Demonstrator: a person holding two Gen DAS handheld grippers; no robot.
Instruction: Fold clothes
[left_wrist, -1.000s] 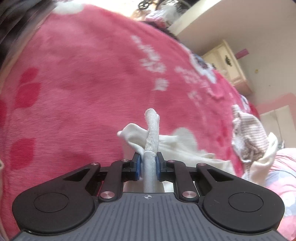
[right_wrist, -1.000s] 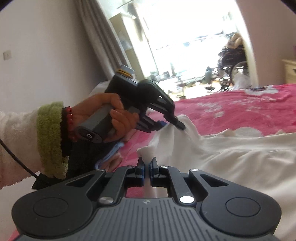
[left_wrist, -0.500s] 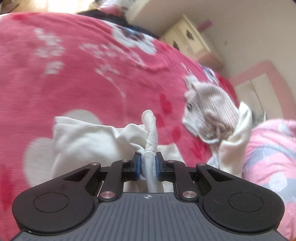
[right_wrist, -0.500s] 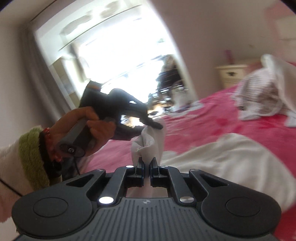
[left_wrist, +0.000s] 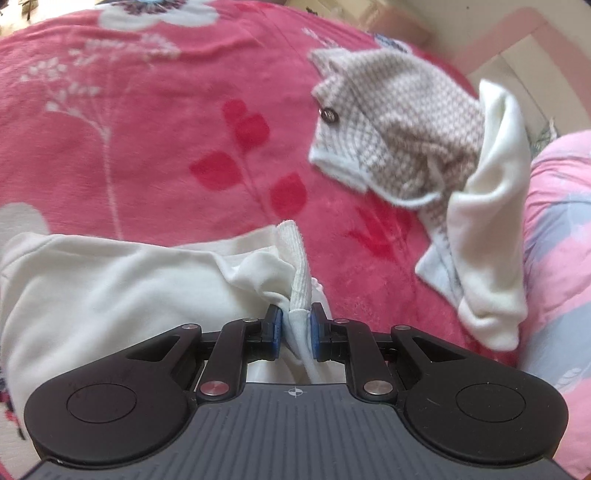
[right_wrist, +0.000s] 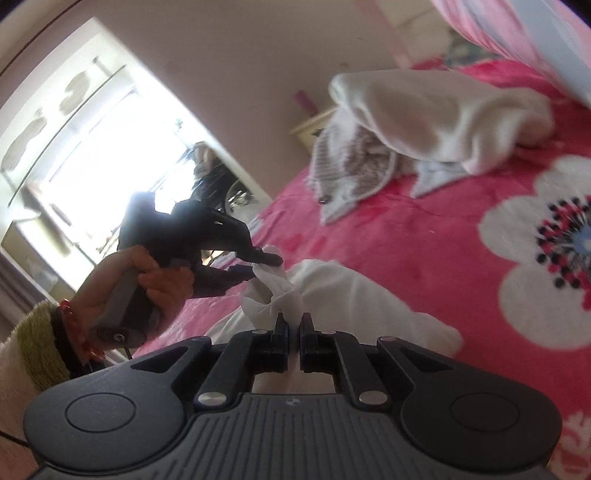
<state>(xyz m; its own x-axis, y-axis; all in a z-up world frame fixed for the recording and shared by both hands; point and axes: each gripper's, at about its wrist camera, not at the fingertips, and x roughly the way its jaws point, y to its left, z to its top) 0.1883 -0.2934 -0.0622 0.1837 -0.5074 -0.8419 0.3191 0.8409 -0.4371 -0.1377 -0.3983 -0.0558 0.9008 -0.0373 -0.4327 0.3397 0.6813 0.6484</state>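
**Both grippers pinch the white garment over the pink bed**

Left side first: the white garment (left_wrist: 110, 280) lies spread on the pink floral blanket (left_wrist: 147, 129), soft and creamy, rumpled into loose folds near the tool. The left gripper (left_wrist: 296, 334) has its jaws nearly closed, blue pads pressing a ribbed white edge that stands up between them. Further right, a brown-and-white knit top (left_wrist: 399, 122) with a dark button lies in a heap, another white cloth (left_wrist: 491, 236) draped against it, and a pink-and-grey quilt (left_wrist: 557, 258) beside that.

Over to the right wrist view: a hand (right_wrist: 147, 280) with a green cuff and a red bead bracelet grips the left tool, whose tip bites a bunched corner of the garment (right_wrist: 351, 295). The right gripper (right_wrist: 294, 339) shows jaws drawn almost together, clamping a twist of the same white fabric just beside that corner. The body of the garment trails off across the blanket.

Compared with half a second ago, the left camera has swung right: the knit top looms larger and nearer the centre, and the garment stretches wider at left. On the right, the view has tilted, and the bed now fills more of the frame.
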